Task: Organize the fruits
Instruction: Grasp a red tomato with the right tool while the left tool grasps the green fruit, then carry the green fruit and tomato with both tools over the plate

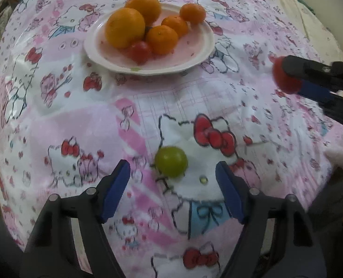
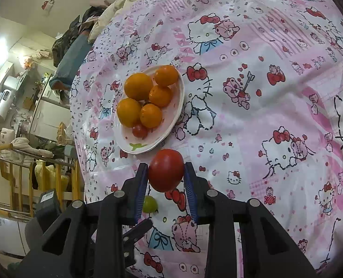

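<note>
- My left gripper (image 1: 172, 186) has its jaws spread wide, and only the green fruit (image 1: 171, 165) lies just ahead of the gap; the cloth on either side of it is bare.
- Between that fruit and the plate (image 1: 201, 53) I see open cloth.
- The plate's left half is crowded with oranges (image 1: 125, 28) and a small tomato (image 1: 139, 51); its right side is bare.
- My right gripper (image 2: 166, 173), clamped on a red tomato (image 2: 166, 173), has bare cloth between it and the plate rim.
</note>
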A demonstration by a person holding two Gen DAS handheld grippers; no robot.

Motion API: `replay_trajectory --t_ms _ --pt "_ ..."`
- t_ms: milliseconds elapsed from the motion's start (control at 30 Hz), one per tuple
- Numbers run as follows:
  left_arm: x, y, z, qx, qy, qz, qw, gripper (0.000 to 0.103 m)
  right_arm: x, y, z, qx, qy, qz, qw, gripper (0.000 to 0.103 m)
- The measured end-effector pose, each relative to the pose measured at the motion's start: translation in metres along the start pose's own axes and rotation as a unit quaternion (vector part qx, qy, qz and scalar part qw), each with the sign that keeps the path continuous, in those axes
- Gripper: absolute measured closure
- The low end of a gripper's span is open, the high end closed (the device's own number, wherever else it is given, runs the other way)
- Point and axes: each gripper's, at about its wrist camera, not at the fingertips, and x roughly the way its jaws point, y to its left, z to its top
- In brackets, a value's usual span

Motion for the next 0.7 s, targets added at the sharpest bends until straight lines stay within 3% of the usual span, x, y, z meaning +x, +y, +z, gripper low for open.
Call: replay_trajectory --t_ms 133,400,500,700 --pt "0.017 -0.003 0.004 -0.001 0.022 0.002 0.9997 0.041 -0.003 -0.007 0.002 0.011 -0.004 0.000 1.000 0.070" --pt "0.022 -0.008 0.005 0.017 0.011 0.030 0.9993 0.065 -0.005 -0.010 0.006 0.018 -0.006 0.004 1.000 0.070" --pt "0.020 -0.006 0.003 0.017 0.014 0.018 0.9996 0.076 -0.004 -0.007 0.006 0.013 -0.006 0.004 1.000 0.070" --pt "-0.001 0.009 -0.003 0.011 -0.009 0.026 0.9996 0.076 -0.001 -0.004 0.005 0.011 -0.001 0.001 1.000 0.070"
